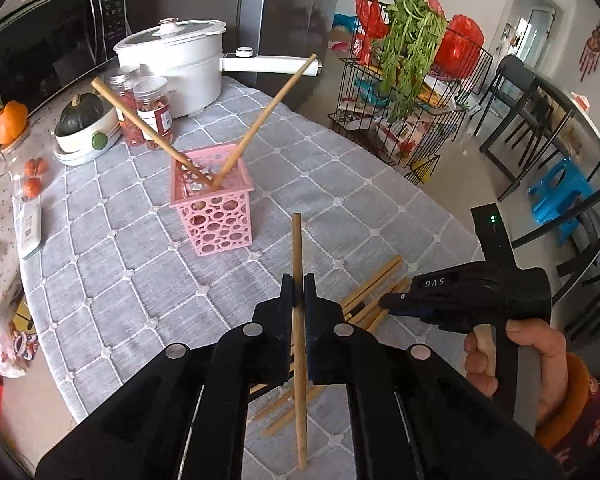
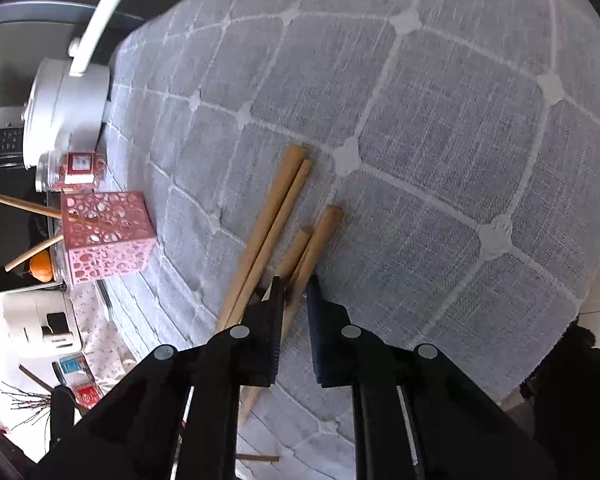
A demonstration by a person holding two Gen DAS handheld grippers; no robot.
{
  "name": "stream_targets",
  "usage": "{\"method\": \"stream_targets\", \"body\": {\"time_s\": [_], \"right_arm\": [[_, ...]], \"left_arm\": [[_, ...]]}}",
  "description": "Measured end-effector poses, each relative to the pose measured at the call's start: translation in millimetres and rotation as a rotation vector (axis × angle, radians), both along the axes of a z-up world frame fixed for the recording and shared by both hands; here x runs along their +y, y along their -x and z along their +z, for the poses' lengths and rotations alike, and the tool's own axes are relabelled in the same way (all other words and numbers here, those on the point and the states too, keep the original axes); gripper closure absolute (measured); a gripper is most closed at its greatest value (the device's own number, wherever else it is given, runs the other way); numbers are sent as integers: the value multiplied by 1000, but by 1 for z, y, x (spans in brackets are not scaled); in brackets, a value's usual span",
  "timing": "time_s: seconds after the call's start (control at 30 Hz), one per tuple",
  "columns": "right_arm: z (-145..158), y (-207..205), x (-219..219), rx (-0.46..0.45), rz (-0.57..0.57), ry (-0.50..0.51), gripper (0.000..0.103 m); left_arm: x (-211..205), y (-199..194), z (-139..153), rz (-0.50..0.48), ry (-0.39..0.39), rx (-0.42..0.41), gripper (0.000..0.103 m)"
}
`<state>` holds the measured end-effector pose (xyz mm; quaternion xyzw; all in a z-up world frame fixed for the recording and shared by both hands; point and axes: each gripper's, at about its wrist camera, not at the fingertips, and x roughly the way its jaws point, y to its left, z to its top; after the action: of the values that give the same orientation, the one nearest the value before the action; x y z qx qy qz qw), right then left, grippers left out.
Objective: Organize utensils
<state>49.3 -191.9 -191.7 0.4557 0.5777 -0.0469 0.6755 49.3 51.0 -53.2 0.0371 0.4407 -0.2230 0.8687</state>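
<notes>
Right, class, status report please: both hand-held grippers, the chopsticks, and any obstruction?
Left hand-held gripper shut on one chopstick, lifted. Right hand-held gripper at the chopstick pile; grip unclear. Pink basket holds two. Path clear.

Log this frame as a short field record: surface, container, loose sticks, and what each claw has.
surface: grey quilted tablecloth
container: pink perforated basket, upright, two wooden sticks leaning inside, crossed
loose sticks: pile of wooden sticks lying flat on the cloth
left claw: shut on one wooden stick, lifted clear of the cloth
right claw: down at the pile, one stick between its fingers; grip not certain
</notes>
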Motion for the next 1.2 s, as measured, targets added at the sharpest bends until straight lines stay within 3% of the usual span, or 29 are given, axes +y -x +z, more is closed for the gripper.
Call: {"method": "stream_targets", "body": {"time_s": [0.07, 0.27, 0.4, 0.6, 0.67, 0.73, 0.93, 1.2], "right_arm": [[11, 4, 2, -38, 20, 16, 93], [82, 20, 10, -265, 94, 143, 95], [112, 32, 15, -340, 140, 180, 95], [138, 40, 16, -394, 174, 166, 96], [131, 38, 9, -353, 178, 37, 96], [141, 43, 4, -377, 159, 102, 96], [171, 57, 5, -439, 170, 130, 96], [234, 69, 5, -533, 228, 190, 96]], "left_arm": [[6, 2, 5, 9, 13, -8, 99], [35, 18, 34, 47, 80, -71, 99], [41, 25, 46, 70, 103, -106, 99], [47, 32, 56, 115, 144, -130, 99], [49, 33, 61, 126, 155, -141, 99], [51, 36, 67, 133, 168, -156, 99], [55, 39, 84, 156, 206, -192, 99], [66, 36, 110, 201, 237, -233, 99]]}}
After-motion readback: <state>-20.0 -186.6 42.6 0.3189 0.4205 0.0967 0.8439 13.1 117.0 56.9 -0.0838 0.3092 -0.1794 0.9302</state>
